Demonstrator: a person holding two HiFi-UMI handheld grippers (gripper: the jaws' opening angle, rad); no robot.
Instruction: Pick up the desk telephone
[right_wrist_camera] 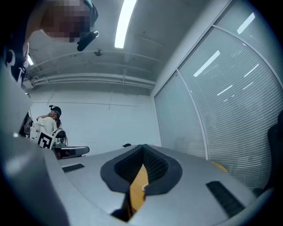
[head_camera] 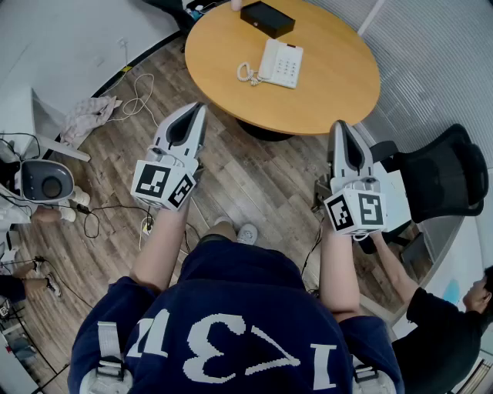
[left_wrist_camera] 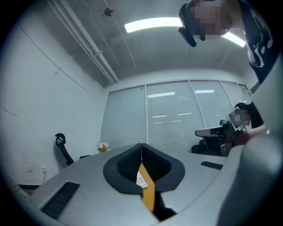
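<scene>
A white desk telephone with a coiled cord lies on the round wooden table at the top of the head view. Both grippers hang over the floor, short of the table. My left gripper is shut and empty, its tip pointing toward the table's near edge. To its right my right gripper is also shut and empty, close to the table's lower right rim. In the left gripper view a sliver of the table and telephone shows through the closed jaws. The right gripper view shows the table the same way.
A black box sits on the table behind the telephone. A black office chair stands at the right, and a seated person is at the lower right. Cables, a cloth and a grey device lie on the wooden floor at the left.
</scene>
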